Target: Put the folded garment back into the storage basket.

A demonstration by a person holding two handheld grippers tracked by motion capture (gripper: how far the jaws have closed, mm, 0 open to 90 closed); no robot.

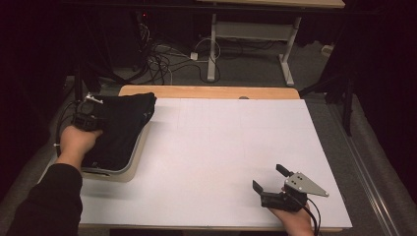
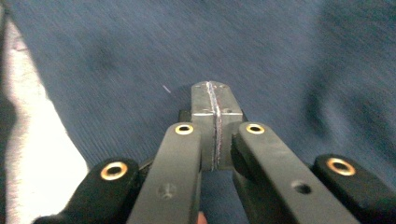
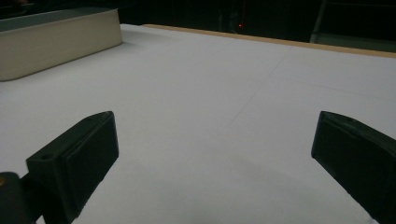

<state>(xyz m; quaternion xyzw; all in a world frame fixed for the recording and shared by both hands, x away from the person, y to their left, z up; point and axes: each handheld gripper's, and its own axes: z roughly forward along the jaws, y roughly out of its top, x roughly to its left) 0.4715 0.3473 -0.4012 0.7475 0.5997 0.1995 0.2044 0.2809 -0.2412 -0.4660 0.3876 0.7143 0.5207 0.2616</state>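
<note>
Jaws of the left gripper (image 2: 215, 116) are pressed flat together, their metal tips meeting along a single seam with no gap; no fold of cloth shows pinched between them, so it reads as closed with nothing visibly clamped. Just past those tips lies the dark garment (image 2: 140, 51), its weave blurred in the left gripper view, and whether the tips actually touch the fabric cannot be told. From the high view the left gripper (image 1: 87, 114) sits at the left rear corner of the table (image 1: 221, 147), over the near-left part of the garment (image 1: 123, 123), with the person's left hand (image 1: 76, 141) behind it. The garment is bundled in a shallow cream tray (image 1: 132, 164), draping over the tray's far edge toward the table's wooden rim. A pale strip at the left edge of the left gripper view could be the tray or the table, and which one cannot be told. The right gripper (image 1: 268, 178) rests near the front right of the table, well apart from the garment, held by the right hand (image 1: 295, 219). Its jaws stand wide apart with only bare white tabletop between them in the right gripper view, holding and touching nothing, and the tray (image 3: 56, 39) shows far off at the upper left there
</note>
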